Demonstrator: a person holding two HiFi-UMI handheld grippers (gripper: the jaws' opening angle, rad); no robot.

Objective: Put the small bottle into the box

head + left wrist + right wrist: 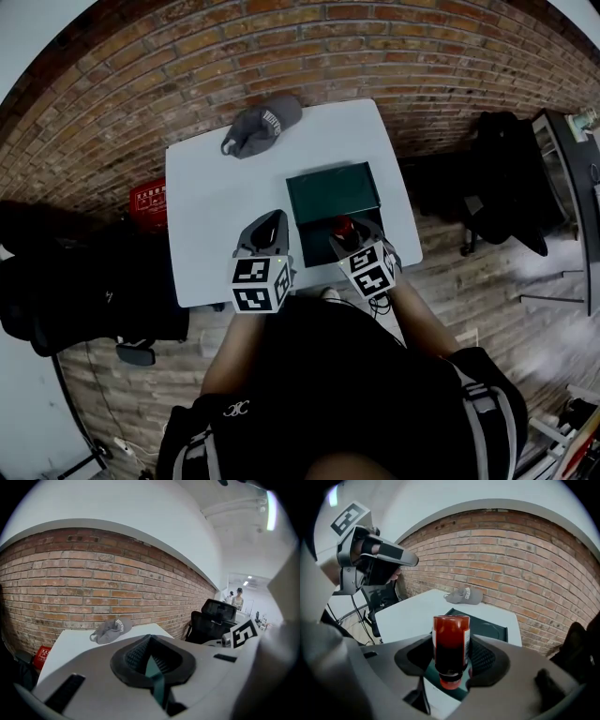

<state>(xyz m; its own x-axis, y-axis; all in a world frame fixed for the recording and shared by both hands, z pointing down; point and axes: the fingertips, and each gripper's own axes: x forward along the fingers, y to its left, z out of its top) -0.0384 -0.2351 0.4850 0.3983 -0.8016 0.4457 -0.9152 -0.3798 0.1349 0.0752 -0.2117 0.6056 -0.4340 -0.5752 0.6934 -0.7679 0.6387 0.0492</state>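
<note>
A small bottle [451,641] with dark red contents hangs cap down between the pads of my right gripper [451,667], which is shut on it. In the head view that bottle [342,226] and the right gripper [349,234] are over the near edge of the dark green box [323,180], which lies open on the white table [211,206]. The box [490,626] shows behind the bottle in the right gripper view. My left gripper [270,227] is just left of the box, its ribbed pads [136,653] together with nothing between them.
A grey cap [260,125] lies at the table's far left corner. A red crate [148,201] and black bags [75,281] are on the floor to the left. Black chairs [506,178] stand to the right of the table. A brick wall runs behind.
</note>
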